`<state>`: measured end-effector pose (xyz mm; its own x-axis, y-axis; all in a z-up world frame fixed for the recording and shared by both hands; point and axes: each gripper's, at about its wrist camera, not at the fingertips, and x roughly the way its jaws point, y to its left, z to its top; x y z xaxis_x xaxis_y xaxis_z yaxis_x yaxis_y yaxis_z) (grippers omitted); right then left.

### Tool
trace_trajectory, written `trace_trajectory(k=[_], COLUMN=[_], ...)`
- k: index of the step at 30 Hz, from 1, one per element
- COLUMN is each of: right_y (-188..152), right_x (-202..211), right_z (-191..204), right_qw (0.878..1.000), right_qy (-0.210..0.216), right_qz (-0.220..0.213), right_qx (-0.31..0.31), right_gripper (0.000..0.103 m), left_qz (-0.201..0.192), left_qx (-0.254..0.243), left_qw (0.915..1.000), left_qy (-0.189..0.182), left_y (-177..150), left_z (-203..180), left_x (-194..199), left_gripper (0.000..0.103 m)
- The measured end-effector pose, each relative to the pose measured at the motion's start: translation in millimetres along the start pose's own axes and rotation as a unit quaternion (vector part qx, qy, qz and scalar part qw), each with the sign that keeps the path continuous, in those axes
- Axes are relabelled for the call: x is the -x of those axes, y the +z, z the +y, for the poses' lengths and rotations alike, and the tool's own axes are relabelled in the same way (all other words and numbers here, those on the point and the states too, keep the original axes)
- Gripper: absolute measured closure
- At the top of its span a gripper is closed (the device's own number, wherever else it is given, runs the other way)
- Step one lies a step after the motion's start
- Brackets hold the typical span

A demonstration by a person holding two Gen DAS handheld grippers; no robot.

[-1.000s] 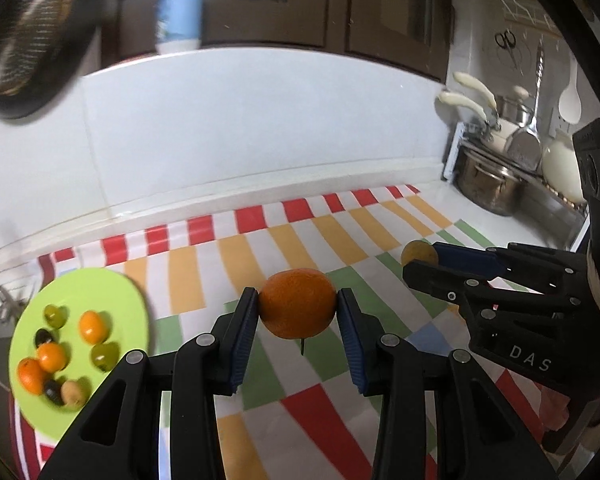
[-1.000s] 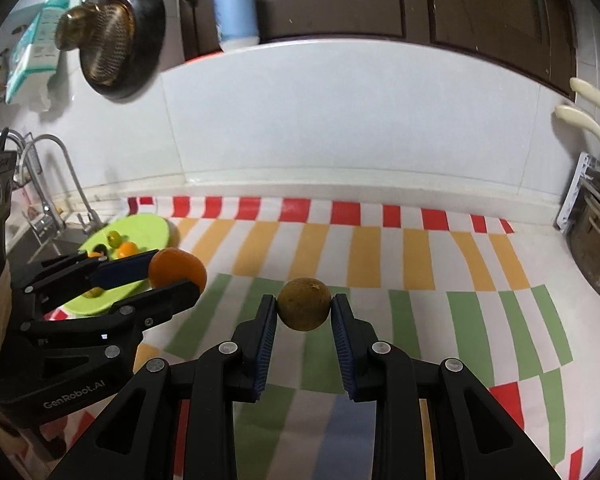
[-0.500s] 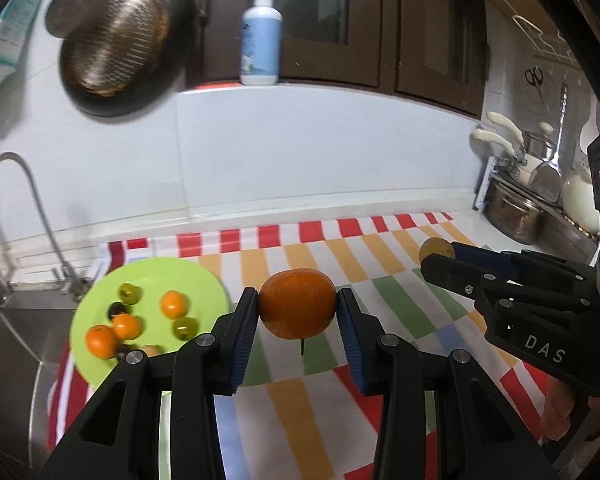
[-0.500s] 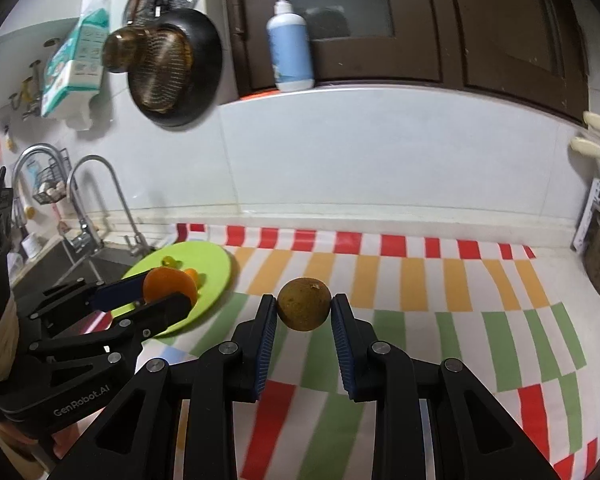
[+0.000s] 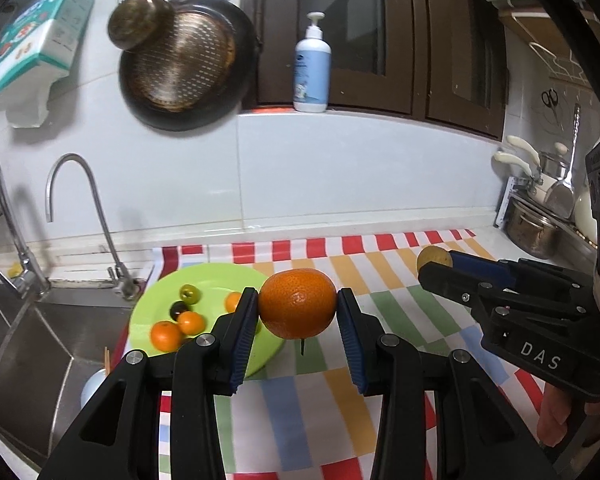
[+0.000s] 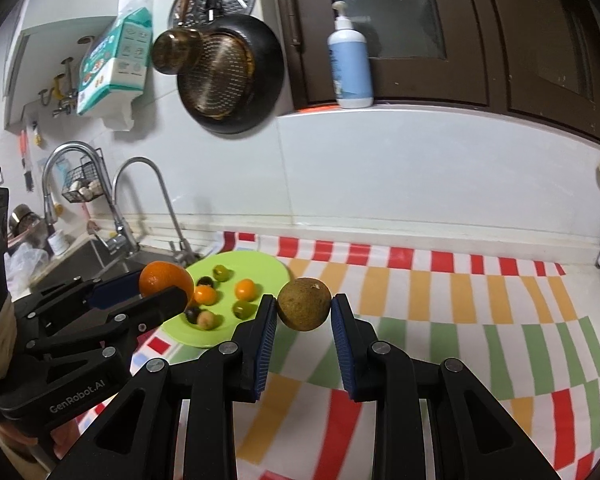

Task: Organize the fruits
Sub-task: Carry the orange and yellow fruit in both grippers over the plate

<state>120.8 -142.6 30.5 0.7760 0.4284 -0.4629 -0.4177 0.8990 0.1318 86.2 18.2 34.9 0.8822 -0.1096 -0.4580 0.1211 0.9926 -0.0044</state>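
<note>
Above the striped cloth [image 5: 284, 412] on the tabletop, the left gripper [image 5: 297, 312] is clamping its ribbed blue jaws on a dimpled, glossy round orange [image 5: 297, 309]. Alongside, the right gripper [image 6: 304, 312] is squeezing a dull, rough brown fruit [image 6: 304, 309], both hovering near the smooth green plate [image 6: 260, 264] of small fruits.

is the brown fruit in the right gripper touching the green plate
Apart. The right wrist view shows the brown fruit clamped in the right gripper, raised above the cloth, right of the green plate.
</note>
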Motion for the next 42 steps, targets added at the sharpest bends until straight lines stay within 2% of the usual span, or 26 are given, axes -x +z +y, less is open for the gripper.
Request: trace_trajectory(k=[19,28,42], right_y=[17,30,42], right_x=[-34,-63,-112], right_z=[52,65,64], right_qw=[0.999,0.998,0.997], right_qy=[0.037,0.050,0.056], right_qz=[-0.002,0.007,0.027], right_qx=[0.026,0.042,0.050], right_gripper=[0.073,0.073,0.073], left_qz=[-0.013,-0.010,0.010], left_qx=[0.011,0.022,0.020], left_qw=[0.9990,0.9983,0.9980], left_qy=[0.042,0.054,0.060], left_y=[4,9,15], left_z=[54,72,91], left_x=[6,-12,-58], left_gripper=[0.064,0.064,0.064])
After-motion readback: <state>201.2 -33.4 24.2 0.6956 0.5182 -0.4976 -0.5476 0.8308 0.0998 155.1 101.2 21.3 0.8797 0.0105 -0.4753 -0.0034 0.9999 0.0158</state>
